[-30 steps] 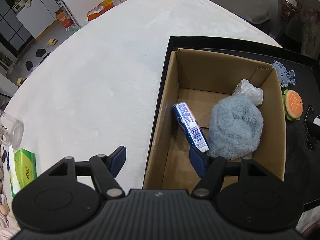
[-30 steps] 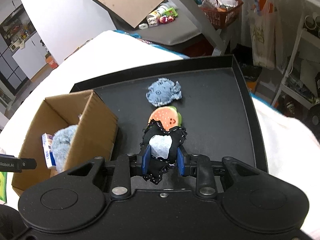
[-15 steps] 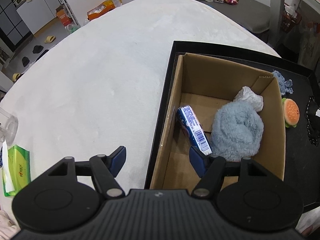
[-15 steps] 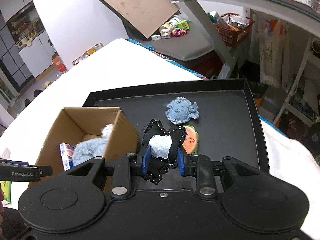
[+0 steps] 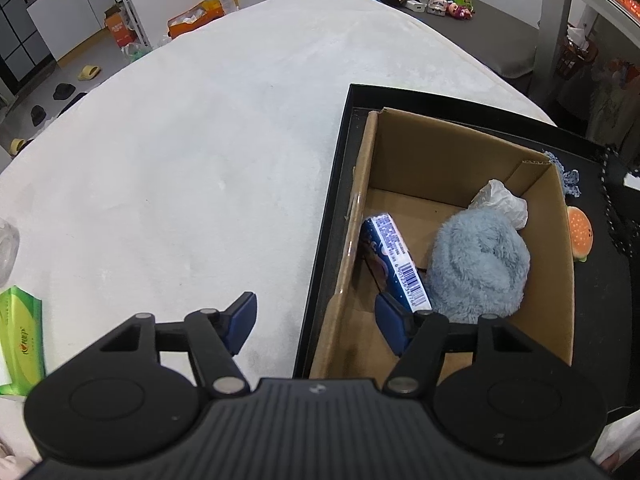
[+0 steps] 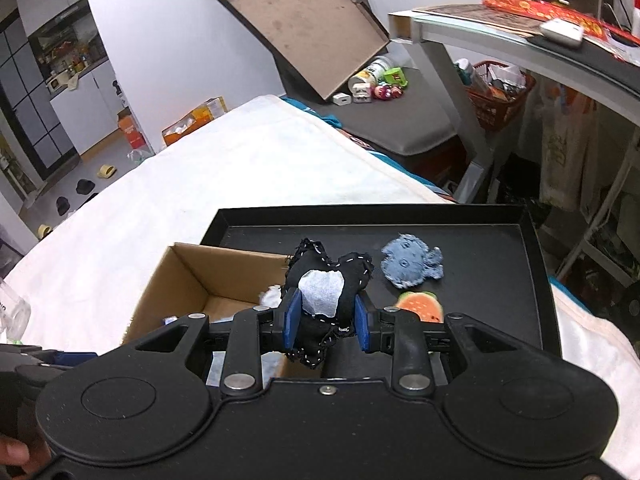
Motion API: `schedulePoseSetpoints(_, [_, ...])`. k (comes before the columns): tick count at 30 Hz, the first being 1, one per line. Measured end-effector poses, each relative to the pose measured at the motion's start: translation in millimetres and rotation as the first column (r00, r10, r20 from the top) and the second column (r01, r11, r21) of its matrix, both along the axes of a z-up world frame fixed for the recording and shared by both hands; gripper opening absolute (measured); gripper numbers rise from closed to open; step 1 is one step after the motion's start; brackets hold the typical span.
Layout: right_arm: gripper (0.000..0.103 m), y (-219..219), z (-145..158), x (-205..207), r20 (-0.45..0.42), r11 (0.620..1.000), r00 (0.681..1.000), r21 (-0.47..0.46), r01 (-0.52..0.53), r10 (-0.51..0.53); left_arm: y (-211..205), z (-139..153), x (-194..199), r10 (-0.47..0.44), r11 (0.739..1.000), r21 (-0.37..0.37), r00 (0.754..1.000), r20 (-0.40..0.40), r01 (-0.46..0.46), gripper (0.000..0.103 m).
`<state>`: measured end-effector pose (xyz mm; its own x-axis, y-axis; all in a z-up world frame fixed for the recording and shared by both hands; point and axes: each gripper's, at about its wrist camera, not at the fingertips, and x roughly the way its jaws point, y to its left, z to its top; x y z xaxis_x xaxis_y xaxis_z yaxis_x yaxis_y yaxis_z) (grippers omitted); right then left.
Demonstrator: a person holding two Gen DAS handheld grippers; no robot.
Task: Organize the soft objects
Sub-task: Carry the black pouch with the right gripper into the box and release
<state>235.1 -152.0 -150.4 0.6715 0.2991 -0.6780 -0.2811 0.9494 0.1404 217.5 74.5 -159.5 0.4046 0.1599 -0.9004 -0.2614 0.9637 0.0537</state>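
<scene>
The right gripper (image 6: 323, 322), clamped on a black felt toy with a white patch (image 6: 322, 298), has lifted it off the black tray (image 6: 500, 248) toward the cardboard box (image 6: 192, 276), so placement is likely next. The toy's long axis runs near to far, ears pointing far. The left gripper (image 5: 316, 322), empty and narrowing, straddles the box's left wall beside the blue packet (image 5: 396, 260).

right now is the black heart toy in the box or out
Out. The black heart toy is clamped between the right tool's blue pads, held above the cardboard box, not inside it.
</scene>
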Motion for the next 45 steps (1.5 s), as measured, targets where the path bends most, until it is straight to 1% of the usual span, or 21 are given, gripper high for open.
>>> schedulePoseSetpoints(5, [0.028, 16.9, 3.1, -1.1, 0.003, 0.999, 1.0, -0.024, -0.028, 0.028, 5.9, -1.3, -1.6, 0.002, 1.0, -0.019, 1.0, 0.011, -0.002, 0.064])
schedulePoseSetpoints(10, [0.029, 33.1, 5.3, -2.1, 0.002, 0.998, 0.999, -0.04, -0.05, 0.05, 9.7, -3.6, -3.4, -0.004, 0.999, -0.042, 1.0, 0.018, 0.005, 0.057])
schedulePoseSetpoints(13, [0.029, 41.5, 5.1, -1.4, -0.002, 0.997, 0.998, -0.043, -0.057, 0.057, 11.8, -5.6, -3.7, -0.006, 0.998, -0.061, 1.0, 0.019, 0.007, 0.048])
schedulePoseSetpoints(15, [0.029, 48.3, 4.7, -1.3, -0.002, 0.997, 0.998, -0.048, -0.063, 0.063, 13.9, -8.2, -4.2, -0.006, 0.997, -0.079, 1.0, 0.015, 0.007, 0.038])
schedulePoseSetpoints(17, [0.029, 53.1, 3.9, -1.6, -0.005, 0.996, 0.998, -0.05, -0.069, 0.069, 16.6, -11.2, -4.5, -0.005, 0.995, -0.095, 1.0, 0.01, 0.006, 0.032])
schedulePoseSetpoints(23, [0.029, 71.8, 1.1, -1.6, -0.017, 0.994, 0.996, -0.061, -0.093, 0.092, 21.2, -17.8, -4.3, 0.004, 0.992, -0.123, 1.0, 0.004, -0.003, 0.029])
schedulePoseSetpoints(27, [0.029, 81.7, -1.0, 0.4, -0.022, 0.992, 0.994, -0.063, -0.106, 0.104, 22.5, -19.8, -4.9, 0.0, 0.99, -0.142, 1.0, 0.004, 0.001, 0.022])
schedulePoseSetpoints(30, [0.029, 88.1, -1.8, 2.9, -0.027, 0.991, 0.993, -0.055, -0.118, 0.116, 24.0, -21.3, -4.6, -0.001, 0.988, -0.157, 1.0, 0.003, 0.002, 0.02])
schedulePoseSetpoints(33, [0.038, 95.0, -0.2, 2.4, -0.015, 0.987, 0.987, -0.035, -0.159, 0.159, 25.9, -23.0, -3.4, -0.003, 0.987, -0.161, 1.0, 0.003, 0.003, 0.018])
schedulePoseSetpoints(35, [0.057, 97.8, 1.3, 0.5, -0.002, 0.984, 0.984, -0.033, -0.177, 0.177, 25.9, -23.2, -3.3, -0.003, 0.986, -0.166, 1.0, 0.004, 0.003, 0.017])
schedulePoseSetpoints(37, [0.063, 96.8, 2.6, -1.7, 0.007, 0.98, 0.98, -0.024, -0.197, 0.198, 26.0, -22.6, -3.4, -0.003, 0.985, -0.172, 1.0, 0.007, 0.004, 0.015])
schedulePoseSetpoints(39, [0.066, 94.6, 3.4, -2.5, 0.009, 0.98, 0.98, -0.026, -0.196, 0.196, 25.8, -22.2, -3.5, -0.003, 0.985, -0.171, 1.0, 0.008, 0.005, 0.013])
schedulePoseSetpoints(42, [0.073, 84.5, 4.6, -2.6, 0.022, 0.986, 0.987, -0.042, -0.158, 0.159, 24.4, -21.3, -5.3, -0.002, 0.986, -0.168, 1.0, 0.009, 0.004, 0.013])
schedulePoseSetpoints(45, [0.084, 69.7, 6.9, -4.0, 0.048, 0.991, 0.99, -0.029, -0.132, 0.133, 23.3, -20.4, -6.1, 0.0, 0.987, -0.16, 1.0, 0.005, 0.0, 0.013])
